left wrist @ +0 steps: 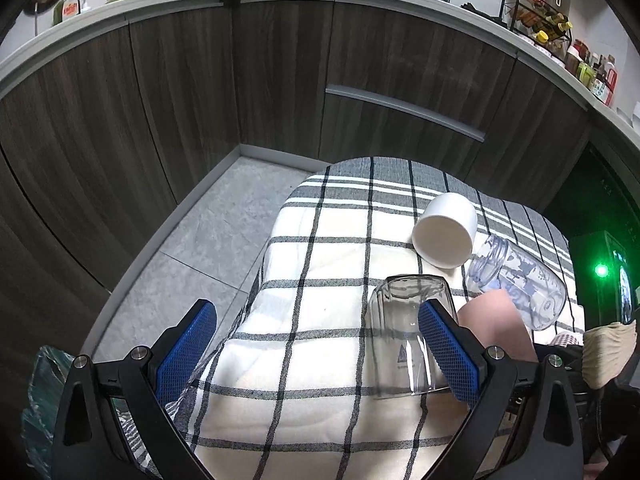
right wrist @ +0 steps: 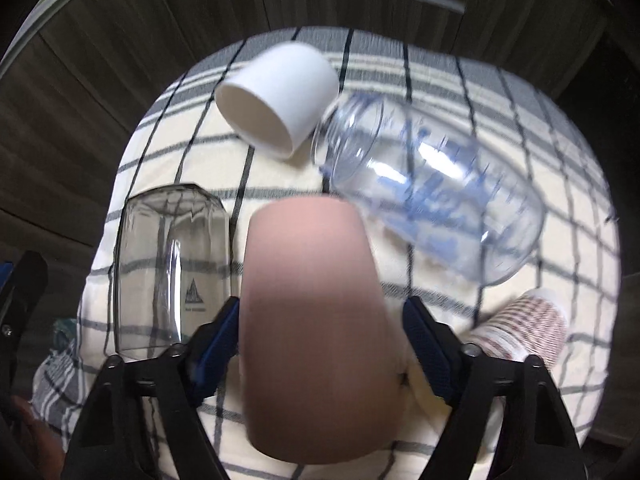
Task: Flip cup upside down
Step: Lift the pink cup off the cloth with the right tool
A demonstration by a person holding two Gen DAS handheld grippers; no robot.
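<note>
A pink cup (right wrist: 316, 320) stands upside down between the blue pads of my right gripper (right wrist: 320, 324); the pads stand a little apart from its sides. A clear glass (left wrist: 404, 336) stands upside down on the checked cloth (left wrist: 320, 272); it also shows in the right wrist view (right wrist: 168, 272). My left gripper (left wrist: 316, 320) is open and empty, its right pad (left wrist: 448, 344) beside the glass. A white cup (left wrist: 444, 236) and a clear blue-printed jar (left wrist: 520, 280) lie on their sides further back.
The cloth (right wrist: 560, 152) covers a small round table. A striped paper cup (right wrist: 524, 324) sits to the right of my right gripper. Dark wood cabinets (left wrist: 160, 120) and grey floor (left wrist: 224, 224) lie beyond the table edge.
</note>
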